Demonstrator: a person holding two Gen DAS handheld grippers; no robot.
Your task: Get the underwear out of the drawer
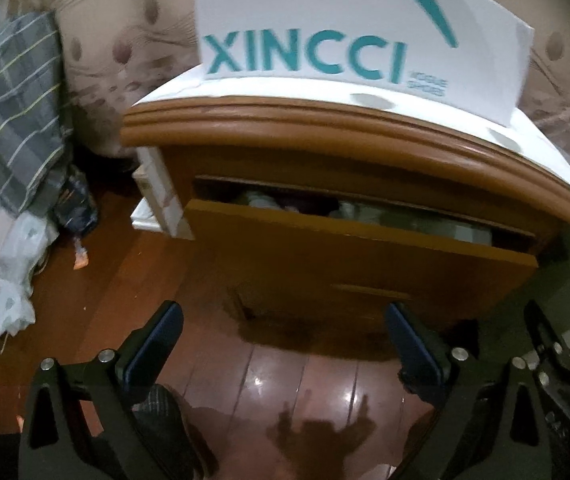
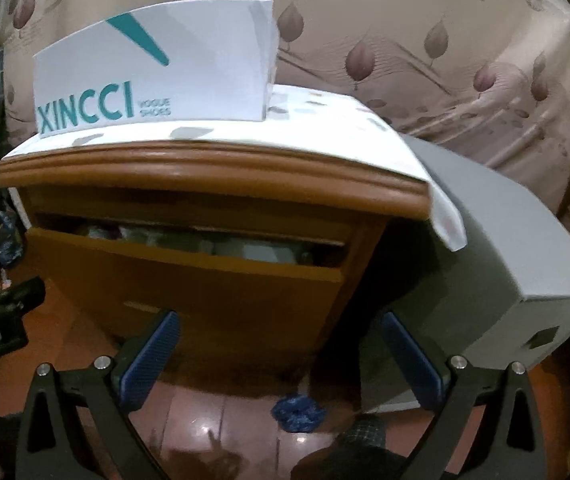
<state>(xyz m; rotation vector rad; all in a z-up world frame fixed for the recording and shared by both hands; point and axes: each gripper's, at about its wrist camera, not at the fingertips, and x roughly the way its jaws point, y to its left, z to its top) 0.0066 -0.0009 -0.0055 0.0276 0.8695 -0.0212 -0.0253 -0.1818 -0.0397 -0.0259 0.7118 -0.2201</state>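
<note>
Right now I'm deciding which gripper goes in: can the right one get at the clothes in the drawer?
Probably not yet. The right gripper is open, but the drawer is only slightly ajar, leaving a narrow slot above the clothes.

Box [image 2: 153, 76] atop nightstand [image 2: 213, 168], above drawer [image 2: 189, 276]

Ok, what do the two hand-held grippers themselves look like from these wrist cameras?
Both look alike. The left hand-held gripper and right hand-held gripper have black triangular finger frames with cut-outs, silver round bolt heads, and ribbed dark blue pads. No cables show. White lettering on the left one's body is too blurred to read.
</note>
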